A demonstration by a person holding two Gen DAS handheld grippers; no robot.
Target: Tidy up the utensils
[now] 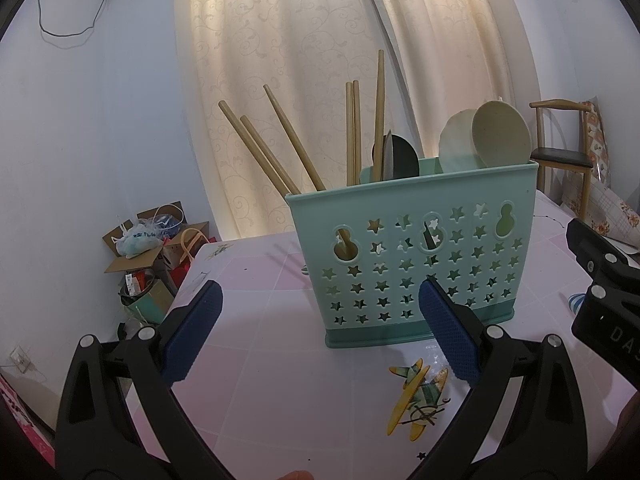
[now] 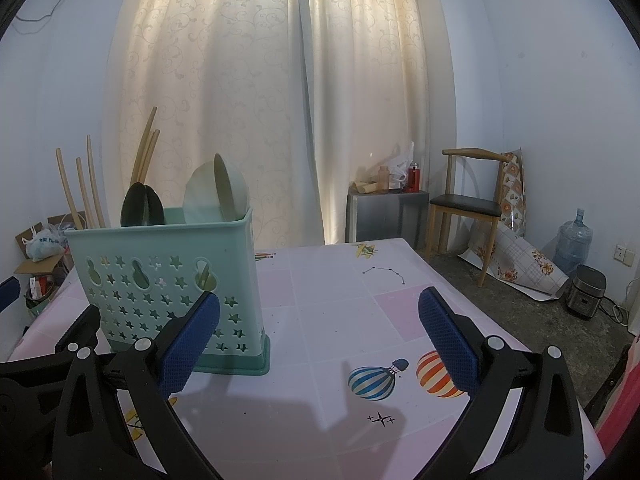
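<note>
Mint-green plastic forms the utensil caddy, a star-perforated box standing upright on the pink patterned tabletop, toward its far-left part as the right wrist view shows it. Wooden chopsticks lean out of its left section, two dark spoons stand in the middle section, and two pale spoons fill the right one, bowls upward.

Both tools are released and carry nothing. The left gripper hovers just near of the caddy with its blue pads spread wide, the right-hand pad overlapping the caddy's lower front wall in the view; whether it touches I cannot tell. The right gripper is likewise wide apart, pointing at bare tabletop to the right of the caddy.

No loose utensil shows on the tabletop, so the sorting looks close to finished.

By my judgement the caddy is light, stiff and thin-walled, top-heavy with its tall load, and likely to slide or tip if pushed high up. A hold across a side wall near the rim, or a steadying press low at the darker base band, seems safest. The chopsticks are rigid, smooth and thin; pinching mid-shaft should keep them from pivoting.
</note>
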